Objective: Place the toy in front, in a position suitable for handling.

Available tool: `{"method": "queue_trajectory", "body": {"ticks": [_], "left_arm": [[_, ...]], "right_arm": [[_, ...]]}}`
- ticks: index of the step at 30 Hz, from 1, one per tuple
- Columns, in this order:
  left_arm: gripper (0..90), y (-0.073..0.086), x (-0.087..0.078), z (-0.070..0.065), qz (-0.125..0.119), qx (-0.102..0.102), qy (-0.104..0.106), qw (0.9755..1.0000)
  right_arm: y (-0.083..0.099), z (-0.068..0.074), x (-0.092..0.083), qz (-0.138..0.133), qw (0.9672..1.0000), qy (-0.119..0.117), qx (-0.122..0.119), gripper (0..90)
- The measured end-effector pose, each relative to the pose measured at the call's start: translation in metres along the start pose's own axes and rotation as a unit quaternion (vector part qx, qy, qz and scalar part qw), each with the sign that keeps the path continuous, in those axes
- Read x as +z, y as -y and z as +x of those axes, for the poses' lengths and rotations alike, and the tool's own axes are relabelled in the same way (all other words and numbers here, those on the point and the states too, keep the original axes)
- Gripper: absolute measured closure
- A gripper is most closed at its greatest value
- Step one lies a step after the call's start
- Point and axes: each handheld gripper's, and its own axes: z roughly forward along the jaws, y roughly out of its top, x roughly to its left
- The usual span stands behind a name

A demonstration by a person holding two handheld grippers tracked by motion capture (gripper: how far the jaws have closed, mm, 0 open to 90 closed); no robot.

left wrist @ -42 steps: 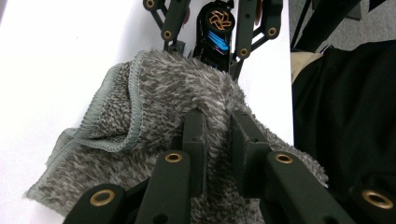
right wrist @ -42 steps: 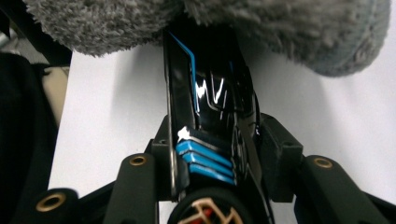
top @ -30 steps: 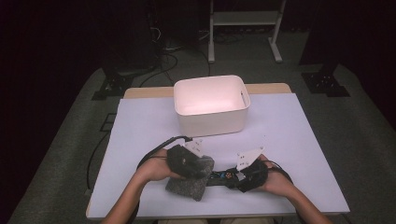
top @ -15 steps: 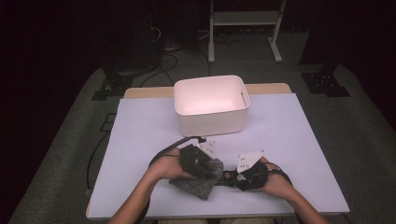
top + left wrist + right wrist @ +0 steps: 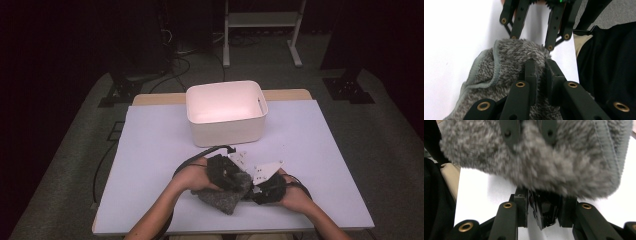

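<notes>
so the left gripper (image 5: 540,75) fingers are clamped on the fuzzy grey cloth (image 5: 222,197). right gripper (image 5: 544,212) fingers pinch a small black object (image 5: 545,212). the cloth's long axis runs roughly diagonally across the table (image 5: 150,150).

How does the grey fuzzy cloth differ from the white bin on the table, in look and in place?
The cloth is grey, fuzzy and crumpled; the bin is white, smooth and holds a firm boxy shape. The cloth lies near the front edge, between the person's hands; the bin stands upright farther back, apart from them. The cloth has a stitched hem; the bin has an open top, with nothing visible inside. Both are on the same pale table.
</notes>
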Motion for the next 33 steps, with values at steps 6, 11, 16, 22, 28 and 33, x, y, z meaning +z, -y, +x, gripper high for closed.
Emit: {"method": "queue_trajectory", "body": {"ticks": [6,11,16,22,28,33], "left_arm": [[81.3,0.027,-0.017,-0.002,-0.012,-0.027,-0.017,0.9994],[81.0,0.049,-0.032,-0.005,-0.019,-0.046,-0.027,0.9984],[80.8,0.071,-0.045,-0.007,-0.031,-0.067,-0.041,0.9964],[80.8,0.086,-0.049,-0.007,-0.038,-0.083,-0.044,0.9949],[80.7,0.083,-0.044,-0.006,-0.043,-0.080,-0.038,0.9951],[80.8,0.078,-0.041,-0.004,-0.046,-0.076,-0.032,0.9955]], "right_arm": [[0.000,0.000,0.000,0.003,1.0000,0.000,-0.001,66.0],[-0.001,-0.001,0.000,0.004,1.0000,-0.001,-0.001,66.0],[-0.001,-0.001,0.000,0.006,1.0000,-0.002,0.001,66.0],[-0.001,-0.001,0.000,0.007,1.0000,-0.003,0.001,65.9],[-0.006,-0.002,0.000,0.005,0.9999,-0.008,0.003,58.3],[-0.017,-0.002,0.004,0.018,0.9997,-0.012,-0.013,54.3]]}}
